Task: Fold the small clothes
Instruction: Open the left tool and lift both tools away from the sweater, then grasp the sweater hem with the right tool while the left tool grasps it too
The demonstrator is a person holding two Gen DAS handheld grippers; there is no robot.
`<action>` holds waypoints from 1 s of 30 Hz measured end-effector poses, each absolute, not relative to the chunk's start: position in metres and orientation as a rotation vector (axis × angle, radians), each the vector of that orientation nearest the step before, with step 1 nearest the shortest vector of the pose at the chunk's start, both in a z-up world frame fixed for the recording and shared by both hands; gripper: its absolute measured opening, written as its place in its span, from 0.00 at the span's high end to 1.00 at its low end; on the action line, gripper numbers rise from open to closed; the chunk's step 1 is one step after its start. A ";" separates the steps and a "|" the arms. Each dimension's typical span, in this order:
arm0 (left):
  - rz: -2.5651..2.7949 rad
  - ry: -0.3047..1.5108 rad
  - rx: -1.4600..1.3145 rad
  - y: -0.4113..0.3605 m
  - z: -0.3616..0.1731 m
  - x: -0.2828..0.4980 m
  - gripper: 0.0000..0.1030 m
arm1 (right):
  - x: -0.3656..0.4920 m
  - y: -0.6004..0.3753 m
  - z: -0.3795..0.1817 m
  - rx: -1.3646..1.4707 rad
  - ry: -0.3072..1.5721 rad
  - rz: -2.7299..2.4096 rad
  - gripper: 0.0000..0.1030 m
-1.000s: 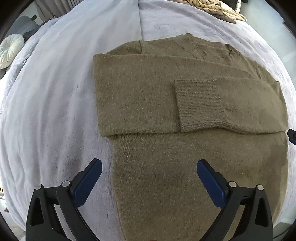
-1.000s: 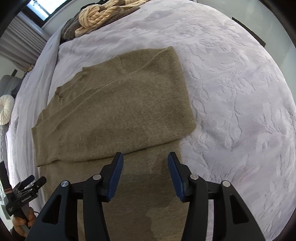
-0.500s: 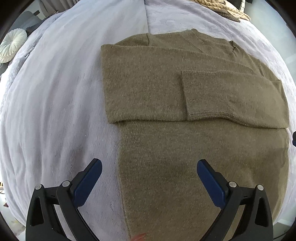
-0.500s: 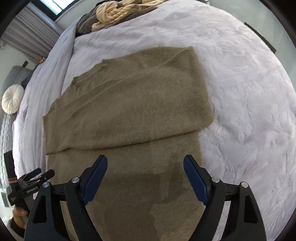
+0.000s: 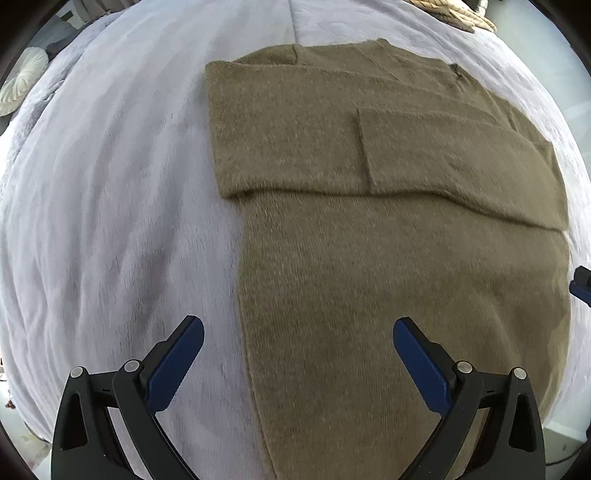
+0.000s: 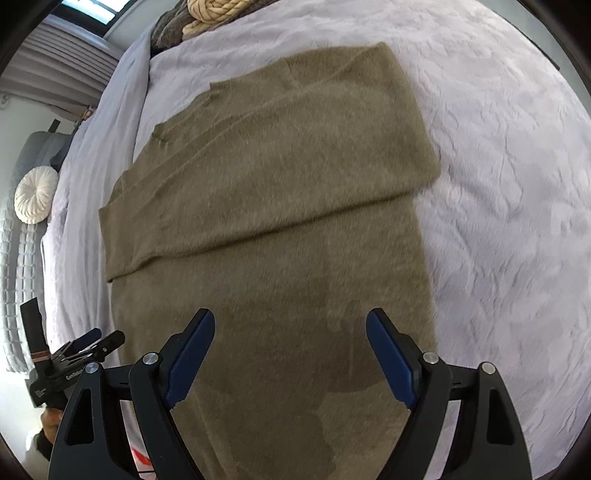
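An olive-brown knit sweater (image 5: 388, 258) lies flat on a pale lavender bedspread (image 5: 110, 221), both sleeves folded across the chest, one ribbed cuff (image 5: 384, 151) on top. My left gripper (image 5: 298, 343) is open and empty, above the sweater's lower left edge. My right gripper (image 6: 290, 334) is open and empty, above the lower right part of the sweater (image 6: 277, 206). In the right wrist view the left gripper (image 6: 79, 350) shows at the far left. A bit of the right gripper (image 5: 581, 282) shows at the left wrist view's right edge.
A chunky cream knit blanket (image 6: 218, 14) lies at the head of the bed. A round white cushion (image 6: 35, 199) sits on a grey seat to the left. The bedspread (image 6: 517, 184) extends widely on both sides of the sweater.
The right gripper has opened from narrow to wide. Both grippers have pulled back toward the sweater's lower hem, so more of the lower body is in view.
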State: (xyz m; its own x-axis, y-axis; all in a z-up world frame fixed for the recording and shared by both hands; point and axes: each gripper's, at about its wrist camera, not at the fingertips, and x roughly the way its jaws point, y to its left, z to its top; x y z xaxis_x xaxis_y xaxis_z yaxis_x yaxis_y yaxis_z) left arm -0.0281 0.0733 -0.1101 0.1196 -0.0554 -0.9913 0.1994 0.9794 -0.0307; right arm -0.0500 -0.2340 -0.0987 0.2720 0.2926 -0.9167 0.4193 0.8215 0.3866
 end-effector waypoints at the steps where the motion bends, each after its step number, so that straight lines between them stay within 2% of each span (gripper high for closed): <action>1: -0.196 1.448 0.119 0.074 -0.110 -0.033 0.00 | -0.051 -0.233 -0.099 0.655 1.322 -0.085 0.16; 15: -0.292 1.590 0.120 0.103 -0.119 -0.099 0.00 | -0.085 -0.224 -0.101 0.732 1.401 0.029 0.16; 26: -0.530 1.761 0.101 0.112 -0.143 -0.182 0.00 | -0.168 -0.255 -0.125 0.839 1.559 -0.046 0.16; 30: -0.588 1.800 0.119 0.093 -0.153 -0.201 0.00 | -0.189 -0.253 -0.140 0.897 1.608 -0.029 0.16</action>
